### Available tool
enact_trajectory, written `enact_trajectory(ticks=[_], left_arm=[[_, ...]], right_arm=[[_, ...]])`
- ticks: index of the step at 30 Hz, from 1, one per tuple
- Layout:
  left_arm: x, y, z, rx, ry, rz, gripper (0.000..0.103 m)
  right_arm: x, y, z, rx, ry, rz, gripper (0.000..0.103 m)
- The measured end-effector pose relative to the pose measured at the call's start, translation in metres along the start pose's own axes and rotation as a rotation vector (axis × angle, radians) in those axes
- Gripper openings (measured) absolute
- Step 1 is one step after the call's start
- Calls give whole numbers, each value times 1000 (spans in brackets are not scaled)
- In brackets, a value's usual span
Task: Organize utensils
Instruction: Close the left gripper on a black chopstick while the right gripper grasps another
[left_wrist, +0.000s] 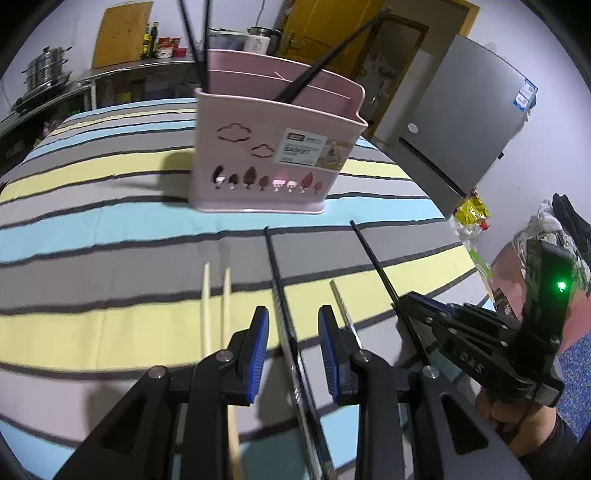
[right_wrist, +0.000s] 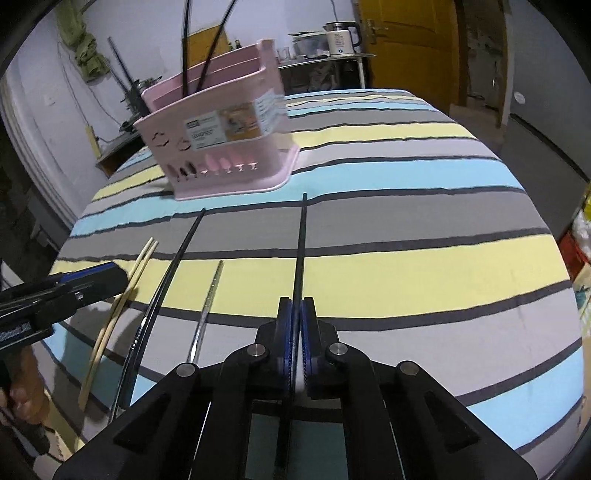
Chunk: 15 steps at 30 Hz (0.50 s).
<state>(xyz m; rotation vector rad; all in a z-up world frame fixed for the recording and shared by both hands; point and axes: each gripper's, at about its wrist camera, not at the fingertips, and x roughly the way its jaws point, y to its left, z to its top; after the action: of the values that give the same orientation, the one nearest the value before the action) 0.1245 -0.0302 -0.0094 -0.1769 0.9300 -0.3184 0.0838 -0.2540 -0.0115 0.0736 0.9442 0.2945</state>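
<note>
Blue pads of my right gripper are pinched tight on a black chopstick, which runs straight ahead from between the jaws toward the pink utensil basket — so on this side the pick-up is made. From the right wrist I cannot tell whether the stick's far tip has left the striped tablecloth yet. My left gripper stands partly open, straddling a second black chopstick; the pads do not press on it, so nothing is held there. Beside that chopstick lie a pair of pale wooden chopsticks on its left and a thin metal chopstick on its right, all on the cloth and all pointing roughly toward the basket. A few dark chopsticks already stand in the basket's rear compartments — two upright at the left, one leaning toward the right. I judge the task to be under way with a good part left: four sticks are on the table besides the one I hold. Next, as I see it, the right hand must lift its chopstick clear, tip it up toward vertical and lower it into the compartment with the other dark ones, taking care that the long end does not knock the basket's rim or tip it. The left need only close on the stick between its jaws.
</note>
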Motion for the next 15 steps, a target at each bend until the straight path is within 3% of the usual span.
enact_trajectory(ticks=[8, 15], left_arm=[[34, -3, 27, 19, 42, 62, 29], [56, -6, 29, 30, 84, 79, 29]], right_arm=[[-1, -5, -2, 16, 1, 19, 5], [3, -9, 2, 27, 11, 48, 7]])
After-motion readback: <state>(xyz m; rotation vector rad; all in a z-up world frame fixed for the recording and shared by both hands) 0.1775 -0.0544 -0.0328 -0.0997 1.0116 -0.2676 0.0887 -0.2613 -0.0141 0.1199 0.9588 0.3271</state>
